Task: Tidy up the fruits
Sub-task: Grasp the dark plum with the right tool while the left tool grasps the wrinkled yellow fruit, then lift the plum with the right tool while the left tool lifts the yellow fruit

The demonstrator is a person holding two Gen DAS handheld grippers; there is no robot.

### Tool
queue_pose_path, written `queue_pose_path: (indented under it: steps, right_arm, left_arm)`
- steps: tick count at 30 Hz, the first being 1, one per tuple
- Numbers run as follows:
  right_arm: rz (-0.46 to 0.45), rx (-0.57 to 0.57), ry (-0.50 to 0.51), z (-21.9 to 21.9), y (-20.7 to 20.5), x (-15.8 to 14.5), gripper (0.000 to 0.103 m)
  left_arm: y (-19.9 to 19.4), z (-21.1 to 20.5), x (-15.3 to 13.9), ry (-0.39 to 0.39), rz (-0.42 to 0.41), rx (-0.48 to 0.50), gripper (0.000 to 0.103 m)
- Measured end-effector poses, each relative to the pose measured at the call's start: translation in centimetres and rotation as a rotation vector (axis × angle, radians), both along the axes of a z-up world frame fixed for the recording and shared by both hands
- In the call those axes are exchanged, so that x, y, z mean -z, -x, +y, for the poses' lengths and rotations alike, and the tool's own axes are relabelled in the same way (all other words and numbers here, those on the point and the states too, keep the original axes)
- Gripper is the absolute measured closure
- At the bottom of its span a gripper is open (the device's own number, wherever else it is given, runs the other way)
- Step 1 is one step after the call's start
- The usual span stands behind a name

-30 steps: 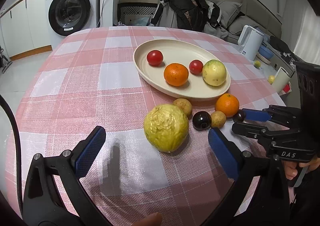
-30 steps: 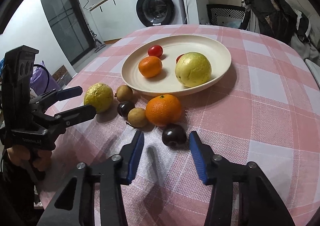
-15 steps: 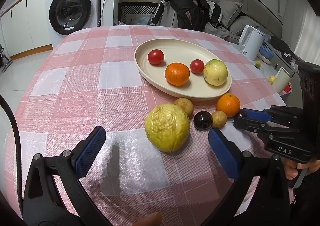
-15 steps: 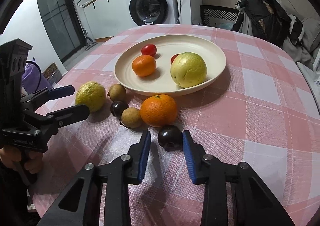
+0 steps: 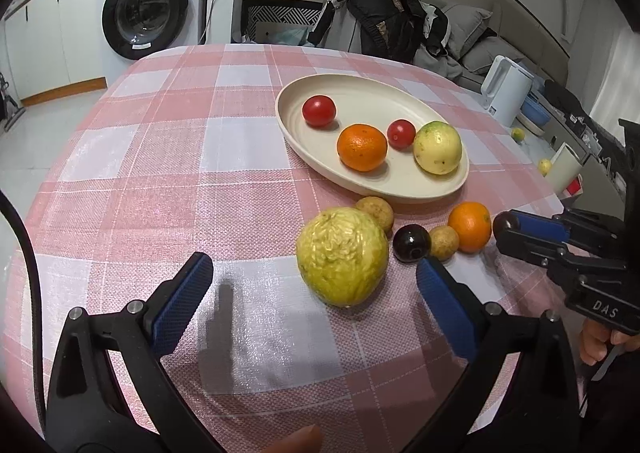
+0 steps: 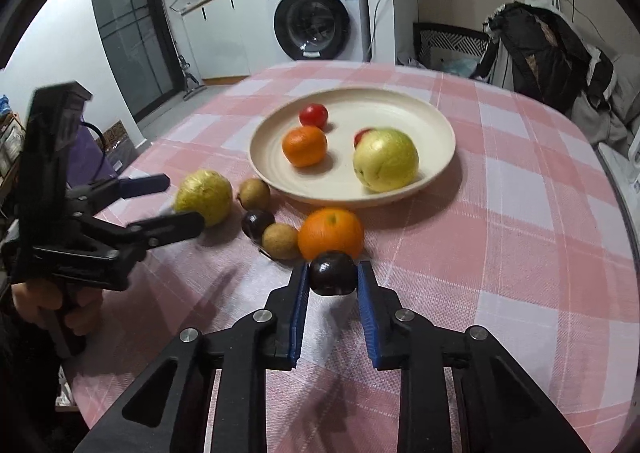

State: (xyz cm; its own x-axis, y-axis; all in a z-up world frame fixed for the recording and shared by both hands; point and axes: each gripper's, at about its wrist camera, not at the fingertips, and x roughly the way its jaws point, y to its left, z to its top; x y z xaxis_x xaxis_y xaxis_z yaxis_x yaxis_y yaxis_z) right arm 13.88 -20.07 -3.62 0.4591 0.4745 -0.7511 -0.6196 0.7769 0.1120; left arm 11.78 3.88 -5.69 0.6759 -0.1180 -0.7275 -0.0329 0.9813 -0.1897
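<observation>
Clearly the right gripper (image 6: 333,277) is clamped on a dark plum (image 6: 333,273), pinched at its widest girth between both blue pads so the round, slick fruit cannot roll out; it sits at the fingertips, just above the checked tablecloth (image 6: 520,253) and right in front of a loose orange (image 6: 330,233). The cream plate (image 6: 436,121), which looks to be where the fruits are gathered, already holds 2 tomatoes, an orange and a pale guava (image 6: 386,159), with bare room near its front rim. The left gripper (image 5: 314,285) hangs with its fingers wide apart and holds nothing, facing a wrinkled yellow fruit (image 5: 342,255) that lies on the cloth just beyond its tips. Beside that fruit lie a second dark plum (image 5: 411,243) and 2 small brown fruits, perhaps longans. That loose orange stands directly between the held plum and the plate, so I judge the plum must be lifted over it
</observation>
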Motion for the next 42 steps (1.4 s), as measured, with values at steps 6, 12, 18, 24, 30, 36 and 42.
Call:
queue_pose_path:
  steps: [6, 12, 18, 24, 30, 36, 42]
  right_arm:
    - [-0.029, -0.017, -0.041, 0.3, 0.6, -0.8, 0.078]
    - [-0.038, -0.018, -0.056, 0.3, 0.5, -1.1, 0.078]
    - [-0.035, -0.016, -0.058, 0.4, 0.4, -0.9, 0.078]
    - [-0.034, -0.018, -0.06, 0.3, 0.5, -0.9, 0.078]
    - [-0.039, -0.017, -0.066, 0.3, 0.5, -1.0, 0.078]
    - [-0.048, -0.02, -0.076, 0.2, 0.7, -1.0, 0.078]
    - [-0.047, -0.023, -0.081, -0.2, 0.7, -0.8, 0.078]
  left_arm:
    - [-0.4, -0.2, 0.2, 0.023, 0.012, 0.026, 0.024]
    - [-0.4, -0.9, 0.2, 0.017, 0.006, 0.065, 0.041]
    - [-0.5, -1.1, 0.2, 0.017, 0.013, 0.082, 0.058]
    - [-0.3, -0.8, 0.1, 0.03, -0.002, 0.084, 0.058]
    - [0.4, -0.9, -0.5, 0.029, -0.044, 0.097, 0.058]
    - [1.0, -0.9, -0.8, 0.031, -0.061, 0.103, 0.058]
    - [1.2, -0.7, -0.9, 0.034, -0.065, 0.103, 0.058]
